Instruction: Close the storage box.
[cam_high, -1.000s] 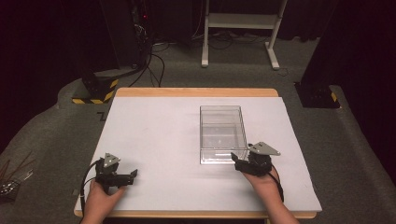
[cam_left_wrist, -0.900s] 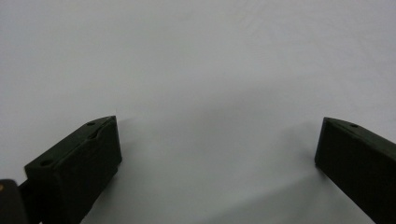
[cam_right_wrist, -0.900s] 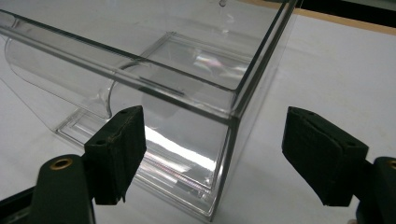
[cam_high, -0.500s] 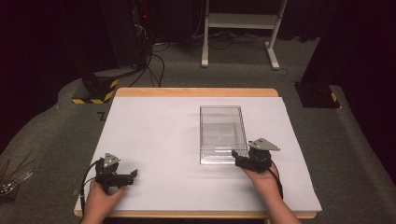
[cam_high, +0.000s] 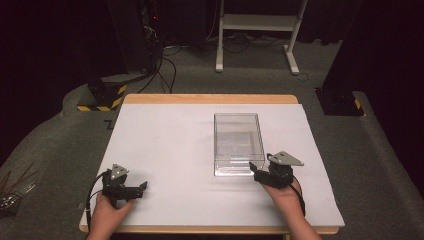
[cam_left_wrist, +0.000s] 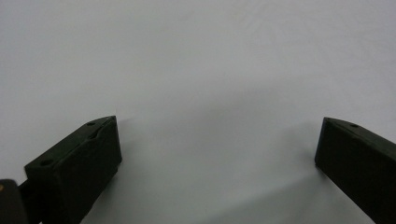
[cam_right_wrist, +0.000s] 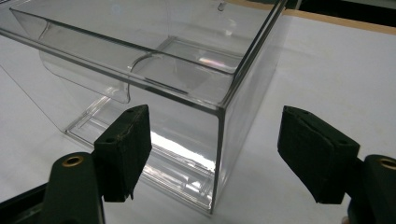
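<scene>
High view — white tabletop (cam_high: 175, 150), grey carpet (cam_high: 60, 145), dark room.

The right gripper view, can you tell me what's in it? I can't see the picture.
A see-through plastic box stands on a white table, its near corner between the two black fingers of the right tongs. The tongs are open and have just been closing; neither finger presses on the box yet.

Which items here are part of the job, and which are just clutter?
In the job:
- clear plastic box, its near corner between the jaws of the right gripper, which have just been closing, not yet gripping
- left gripper, open

Lying about:
- white stand
- cables on the floor
</scene>
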